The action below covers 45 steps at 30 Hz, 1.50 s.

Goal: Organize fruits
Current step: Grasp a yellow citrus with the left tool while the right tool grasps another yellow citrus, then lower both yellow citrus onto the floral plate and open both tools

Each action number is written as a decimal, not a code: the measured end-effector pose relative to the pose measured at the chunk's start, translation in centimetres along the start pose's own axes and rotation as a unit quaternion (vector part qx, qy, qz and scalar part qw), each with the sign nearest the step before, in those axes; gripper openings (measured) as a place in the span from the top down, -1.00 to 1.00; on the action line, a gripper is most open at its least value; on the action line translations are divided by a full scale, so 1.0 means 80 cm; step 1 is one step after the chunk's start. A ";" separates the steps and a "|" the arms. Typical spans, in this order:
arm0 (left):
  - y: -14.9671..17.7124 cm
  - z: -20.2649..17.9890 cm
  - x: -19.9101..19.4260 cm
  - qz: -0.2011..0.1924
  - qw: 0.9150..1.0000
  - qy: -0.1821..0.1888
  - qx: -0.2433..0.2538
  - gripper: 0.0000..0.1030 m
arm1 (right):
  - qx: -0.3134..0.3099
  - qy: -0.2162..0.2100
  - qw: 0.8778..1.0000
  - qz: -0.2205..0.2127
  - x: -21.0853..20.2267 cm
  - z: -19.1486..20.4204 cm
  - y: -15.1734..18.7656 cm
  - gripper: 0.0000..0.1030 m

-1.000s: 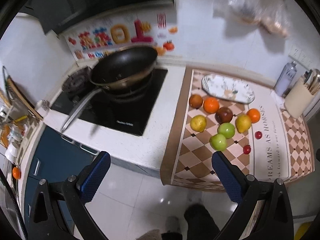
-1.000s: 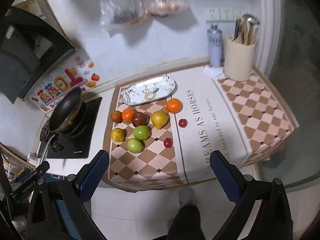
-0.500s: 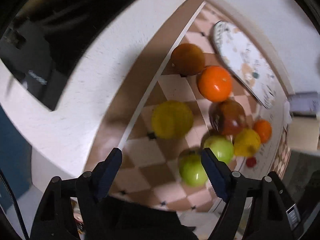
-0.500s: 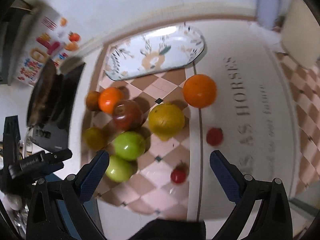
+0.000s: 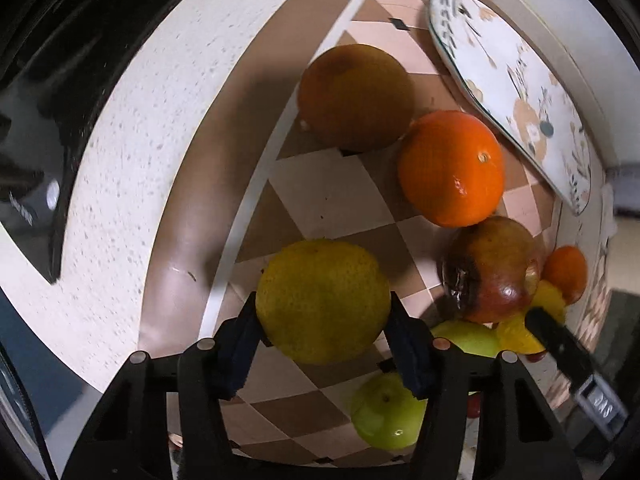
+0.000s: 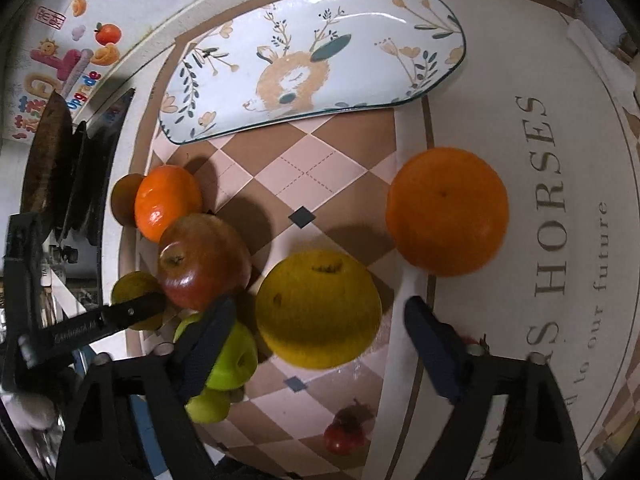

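Left gripper point(image 5: 323, 312): clamped on the yellow-green citrus point(image 5: 322, 292), jaws having just been closing, both fingers point(image 5: 240, 340) touching its flanks. Fruit centred in the span, at the edge of the checked mat point(image 5: 328, 192) nearest the bare counter point(image 5: 132, 160). Cannot tell whether resting or already off the mat.

Right gripper point(image 6: 320, 308): also just been closing, yet not on anything: yellow fruit point(image 6: 318, 320) between the fingers point(image 6: 432, 344), a visible gap on the outer side, a thinner one on the inner. Stem end up, body near round, so probably no long axis to line up with. Lies dead ahead of the fingers, between the red apple point(image 6: 204, 260) and the large orange point(image 6: 446, 212); a green apple point(image 6: 236, 360) just behind the inner finger, likely to be nudged.

Patterned plate point(image 6: 400, 12) empty, beyond both fruits, toward the wall. Seems nearer the right gripper; likely a straight carry forward for either.
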<state>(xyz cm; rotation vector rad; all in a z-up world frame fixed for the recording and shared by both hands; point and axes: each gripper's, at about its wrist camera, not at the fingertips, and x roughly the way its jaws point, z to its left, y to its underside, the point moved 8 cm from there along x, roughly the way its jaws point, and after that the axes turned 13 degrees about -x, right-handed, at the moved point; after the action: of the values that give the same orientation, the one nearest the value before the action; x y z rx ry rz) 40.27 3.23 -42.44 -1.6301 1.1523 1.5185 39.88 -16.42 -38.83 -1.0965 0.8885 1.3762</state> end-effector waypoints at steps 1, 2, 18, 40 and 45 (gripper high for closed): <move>0.002 0.000 -0.003 -0.003 1.000 -0.003 0.006 -0.08 | -0.001 0.000 1.000 0.005 0.003 0.000 0.001 -0.39; 0.004 0.000 -0.006 -0.005 1.000 -0.006 0.011 -0.08 | -0.001 0.005 1.000 0.008 0.007 0.000 0.001 -0.28; -0.054 -0.114 -0.183 -0.077 0.990 0.073 0.088 -0.08 | -0.001 -0.019 0.996 -0.091 -0.111 0.008 -0.085 -0.27; -0.197 -0.238 -0.034 0.095 0.992 0.061 0.051 -0.08 | -0.042 0.031 0.998 -0.042 0.007 -0.072 -0.273 -0.27; -0.205 -0.230 -0.034 0.089 0.993 0.045 0.058 -0.09 | -0.051 0.031 0.997 -0.042 0.009 -0.071 -0.278 -0.28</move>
<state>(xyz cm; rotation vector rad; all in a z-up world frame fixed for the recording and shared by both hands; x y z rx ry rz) 63.20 -5.63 -39.01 -1.5660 1.4401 1.4691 62.63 -19.19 -39.47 -1.2456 0.8150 1.3365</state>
